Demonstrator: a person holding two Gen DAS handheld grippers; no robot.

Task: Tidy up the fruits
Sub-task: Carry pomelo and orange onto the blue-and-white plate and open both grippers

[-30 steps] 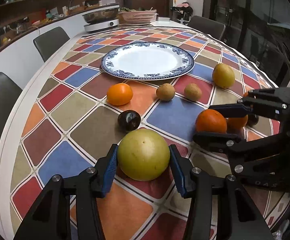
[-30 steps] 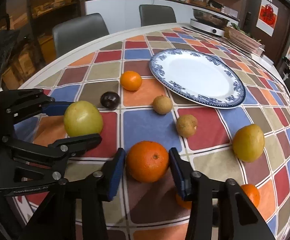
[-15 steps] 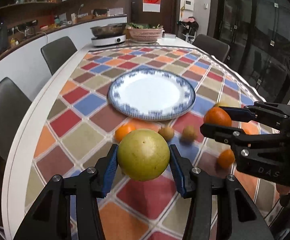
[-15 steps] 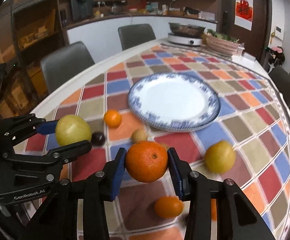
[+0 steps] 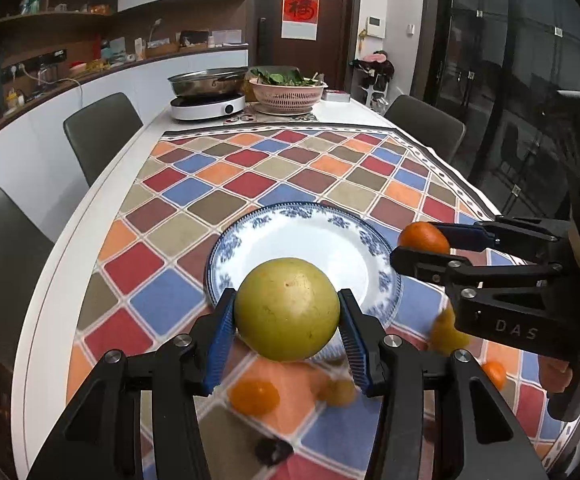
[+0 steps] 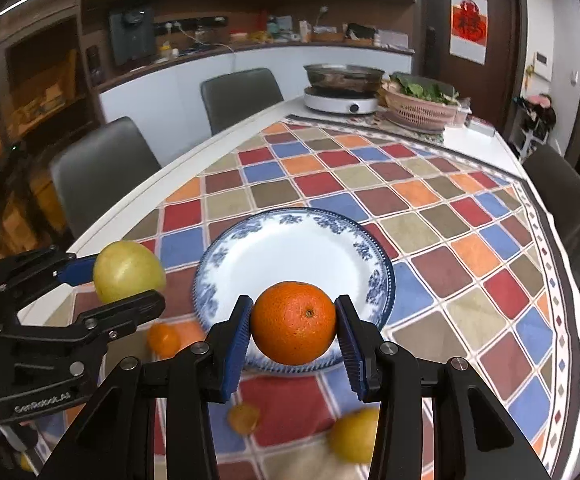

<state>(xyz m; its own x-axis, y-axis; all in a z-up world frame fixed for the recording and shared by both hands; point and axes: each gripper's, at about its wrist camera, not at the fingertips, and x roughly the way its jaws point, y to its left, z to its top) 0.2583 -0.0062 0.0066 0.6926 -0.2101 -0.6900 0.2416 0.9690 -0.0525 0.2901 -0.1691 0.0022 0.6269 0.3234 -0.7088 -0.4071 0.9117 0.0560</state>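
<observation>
Both grippers are up off the table, each loaded. The left gripper [image 5: 287, 316] is clamped on a big yellow-green fruit [image 5: 287, 314], round, smooth-skinned, with a few brownish specks on its matte peel; the blue ribbed pads [image 5: 219, 342] press it on either side. It hangs in the air at the near edge of the blue-and-white plate [image 5: 386, 276].

The right gripper [image 6: 293, 324] grips an orange [image 6: 293, 323], bright, pebbled, its small dark navel turned toward the camera. From the right wrist view it sits in front of the plate's near rim; in the left wrist view the same orange shows at the plate's right side, pinched between black fingers with blue pads.

The plate is white in the middle with a blue floral border, resting on a checked tablecloth [image 6: 450, 208] of red, blue, orange and olive diamonds. Below the grippers, blurred, lie the other fruits: a small orange [image 5: 254, 396], a yellow fruit [image 6: 354, 434], a small brownish one [image 6: 243, 418] and a dark one [image 5: 272, 450] at the near edge.

At the far end stand an induction cooker with a steel pan [image 5: 208, 94] and a pink basket of greens [image 5: 287, 94].
</observation>
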